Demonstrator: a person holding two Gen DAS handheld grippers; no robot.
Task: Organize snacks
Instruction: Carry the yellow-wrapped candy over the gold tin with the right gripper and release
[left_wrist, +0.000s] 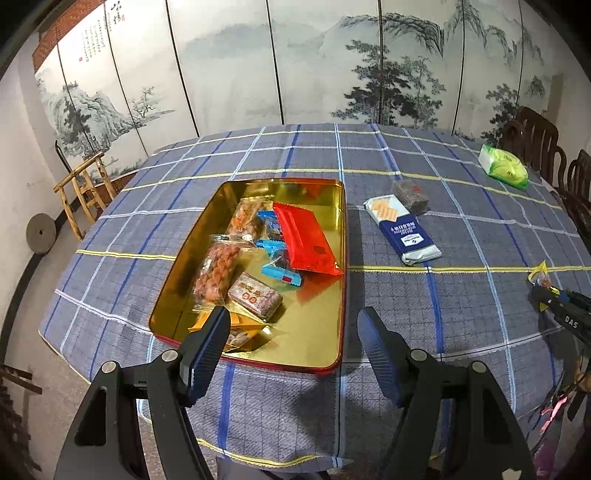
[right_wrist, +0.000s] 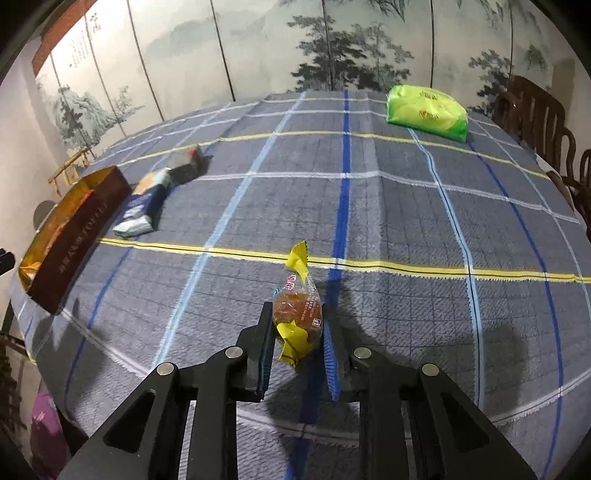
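Small yellow-ended clear-wrapped snack (right_wrist: 297, 314): pinched in our right gripper (right_wrist: 298, 332) above the blue plaid tablecloth (right_wrist: 406, 229), well right of the gold rectangular tin tray (left_wrist: 321, 206). We judge it light, crinkly, slippery; grip mid-body. Left gripper (left_wrist: 291, 343) spread, empty, over tin's near edge. Painted folding screen (left_wrist: 295, 55) behind.

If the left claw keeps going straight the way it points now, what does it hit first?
Probably the gold rectangular metal tin, near its front rim or the bare floor just inside. The open left claw frames that end; depth is hard to judge.
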